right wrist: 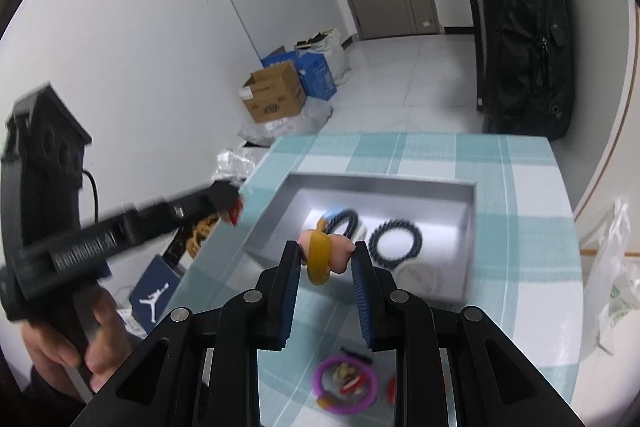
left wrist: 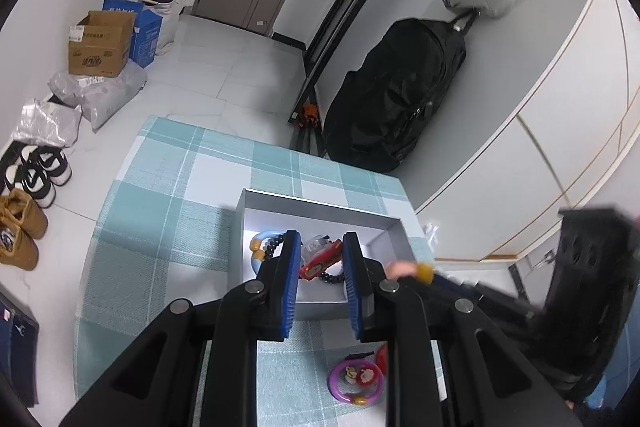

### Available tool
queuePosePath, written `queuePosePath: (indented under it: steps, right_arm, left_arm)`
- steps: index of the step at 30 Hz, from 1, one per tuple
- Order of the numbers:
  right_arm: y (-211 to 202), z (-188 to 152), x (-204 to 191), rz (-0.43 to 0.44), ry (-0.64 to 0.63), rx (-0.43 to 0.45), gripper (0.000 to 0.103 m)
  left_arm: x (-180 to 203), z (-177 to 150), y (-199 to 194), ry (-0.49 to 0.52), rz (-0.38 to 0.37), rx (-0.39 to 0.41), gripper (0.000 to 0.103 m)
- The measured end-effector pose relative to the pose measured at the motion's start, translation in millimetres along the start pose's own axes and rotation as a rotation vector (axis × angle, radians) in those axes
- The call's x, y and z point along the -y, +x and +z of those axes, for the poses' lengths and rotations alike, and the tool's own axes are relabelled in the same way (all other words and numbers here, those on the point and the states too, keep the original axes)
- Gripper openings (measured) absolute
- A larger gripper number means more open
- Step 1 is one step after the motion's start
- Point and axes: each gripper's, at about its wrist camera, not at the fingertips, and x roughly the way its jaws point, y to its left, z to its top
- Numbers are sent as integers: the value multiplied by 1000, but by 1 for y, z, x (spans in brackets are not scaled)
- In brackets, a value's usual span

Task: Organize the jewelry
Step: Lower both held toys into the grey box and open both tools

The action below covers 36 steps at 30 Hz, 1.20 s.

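Teal checked cloth covers the desk (right wrist: 520,187), on which an open grey box (right wrist: 468,195) sits at centre frame. Yellow ring with a pink figure (right wrist: 319,267): pinched between the jaws of the right gripper (right wrist: 326,247), held in the air in front of the box's near edge. Red piece (left wrist: 320,263): clamped between the nearly closed jaws of the left gripper (left wrist: 320,237), raised over the box interior in the left wrist view.

Box contents: two black bead bracelets (right wrist: 394,241) lying flat and a light blue ring with yellow beads (left wrist: 260,247) towards the left wall. Purple ring with small charms (left wrist: 354,379): on the cloth outside the box, lower centre of frame, with a small red item just beside it.

A person's hand (right wrist: 100,339) grips the left gripper's handle at lower left of the right wrist view.

Floor beyond the desk: cardboard carton (left wrist: 100,43) and shoes (left wrist: 36,171) at left, black bag (left wrist: 396,95) at upper right
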Motion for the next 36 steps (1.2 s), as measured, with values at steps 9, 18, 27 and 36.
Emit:
queuePosePath:
  steps: [9,18,27,36]
  right_arm:
    - [18,28,23,65,-23,5,25]
    - [47,31,42,118,-17,-26,25]
    - [58,38,58,144,14,-49,25]
    - [62,38,66,156,46,-62,25]
  left_arm:
    - [6,6,23,34,60,-38,16]
    - [-2,9,52,23,90,-112,16]
    - [0,13,70,43,122,-161,16]
    - [0,12,84,39,144,-195,16]
